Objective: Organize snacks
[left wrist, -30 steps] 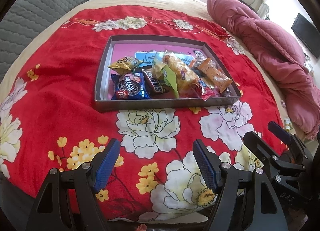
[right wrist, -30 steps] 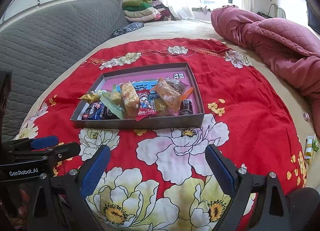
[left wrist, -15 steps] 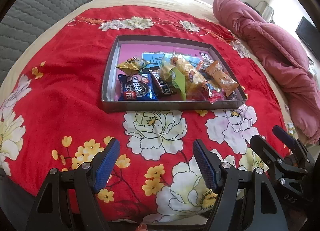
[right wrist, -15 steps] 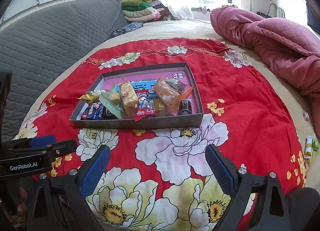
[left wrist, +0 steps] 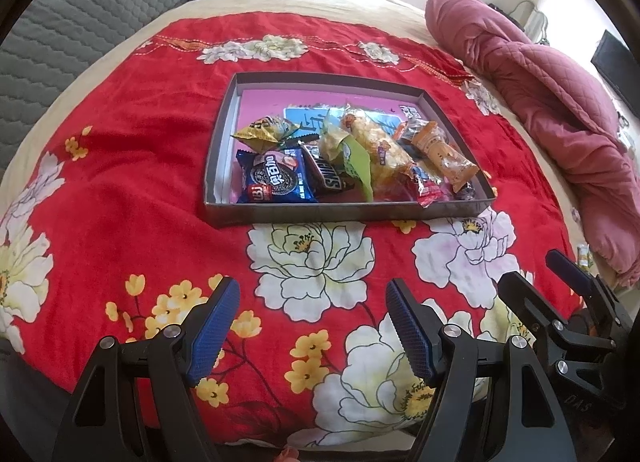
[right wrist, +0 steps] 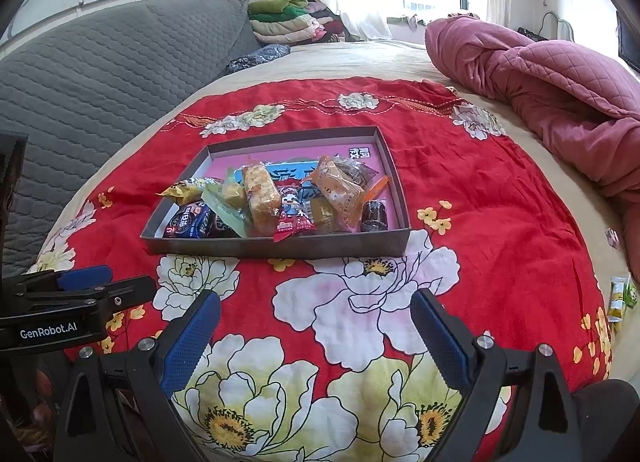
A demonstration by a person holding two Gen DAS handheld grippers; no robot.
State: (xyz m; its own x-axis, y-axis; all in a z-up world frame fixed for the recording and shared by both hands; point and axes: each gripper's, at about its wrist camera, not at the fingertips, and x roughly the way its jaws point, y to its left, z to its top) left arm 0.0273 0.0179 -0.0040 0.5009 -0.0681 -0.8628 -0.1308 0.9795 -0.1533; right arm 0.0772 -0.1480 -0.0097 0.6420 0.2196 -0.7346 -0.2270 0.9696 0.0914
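Note:
A shallow grey box [left wrist: 224, 134] with a pink floor sits on the red floral blanket [left wrist: 120, 182]. It holds several wrapped snacks: a blue Oreo pack [left wrist: 276, 182], a Snickers bar [left wrist: 326, 174], a yellow packet [left wrist: 264, 130], a long rice bar [left wrist: 380, 146], an orange packet [left wrist: 444, 154]. The box also shows in the right wrist view [right wrist: 280, 248]. My left gripper [left wrist: 310, 326] is open and empty, near the blanket's front edge. My right gripper [right wrist: 316, 338] is open and empty, also well short of the box.
A pink quilt [left wrist: 560, 110] is heaped on the right. A grey quilted headboard [right wrist: 100, 70] runs along the left. Folded clothes [right wrist: 292, 22] are stacked at the far end. Small green-yellow packets [right wrist: 620, 296] lie off the blanket at right.
The left wrist view has shifted left and slightly back, so the box sits further right and higher. The right gripper has barely moved. Both stay open.

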